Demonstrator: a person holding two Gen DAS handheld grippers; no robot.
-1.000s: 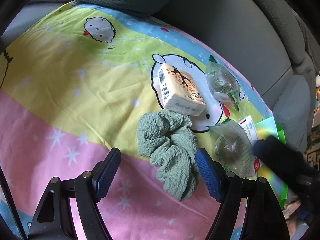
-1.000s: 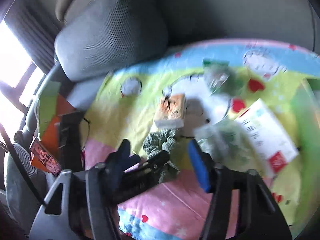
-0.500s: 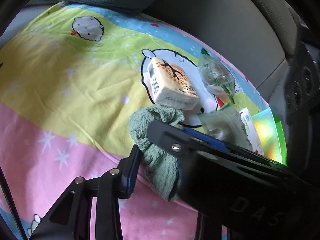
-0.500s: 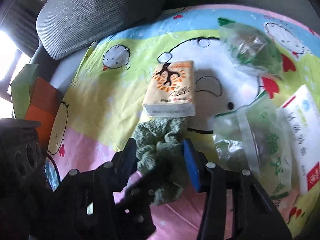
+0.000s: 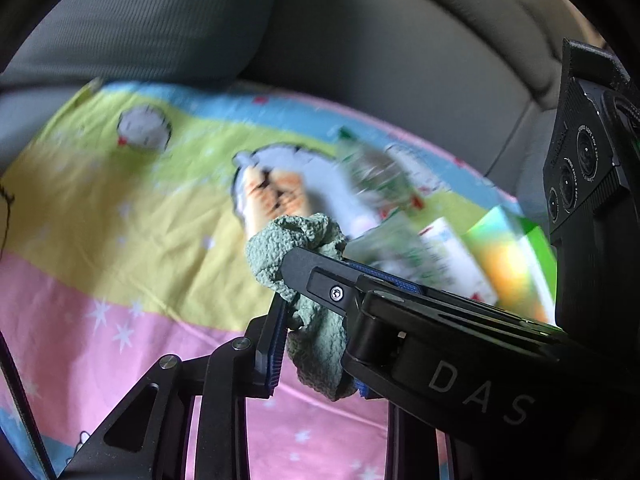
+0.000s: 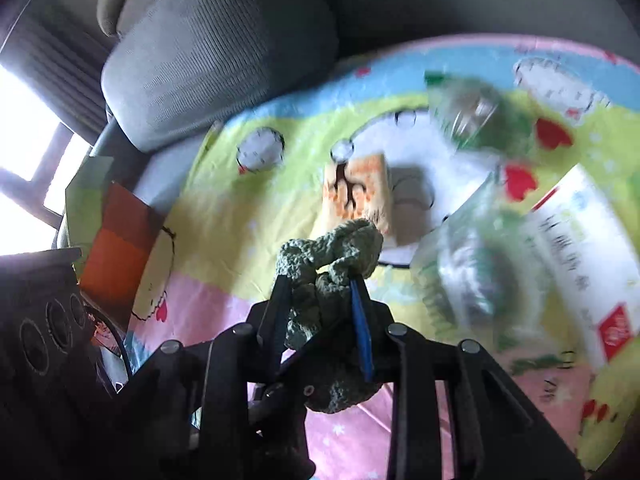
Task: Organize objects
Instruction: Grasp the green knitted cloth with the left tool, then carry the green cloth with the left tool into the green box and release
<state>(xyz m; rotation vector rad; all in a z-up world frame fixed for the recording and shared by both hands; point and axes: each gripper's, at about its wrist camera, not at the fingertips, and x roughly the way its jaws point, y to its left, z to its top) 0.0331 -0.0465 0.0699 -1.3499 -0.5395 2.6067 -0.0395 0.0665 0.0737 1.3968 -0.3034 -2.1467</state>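
Observation:
A crumpled green knitted cloth (image 5: 316, 340) is clamped between both grippers and hangs above the colourful cartoon sheet (image 5: 120, 248). My left gripper (image 5: 316, 356) is shut on its lower part. My right gripper (image 6: 320, 300) is shut on the same cloth (image 6: 332, 252); its black body crosses the left wrist view and hides my left gripper's right finger. An orange-patterned tissue pack (image 6: 356, 196) lies on the sheet just beyond the cloth.
Clear plastic bags (image 6: 472, 120) with green print and a white box with red label (image 6: 580, 256) lie to the right. An orange and green item (image 6: 116, 248) sits at the left. A grey car seat back (image 6: 216, 40) rises behind the sheet.
Both grippers have closed on the green cloth and lifted it off the sheet. The right gripper moved in over the left one. Both views now blur from motion.

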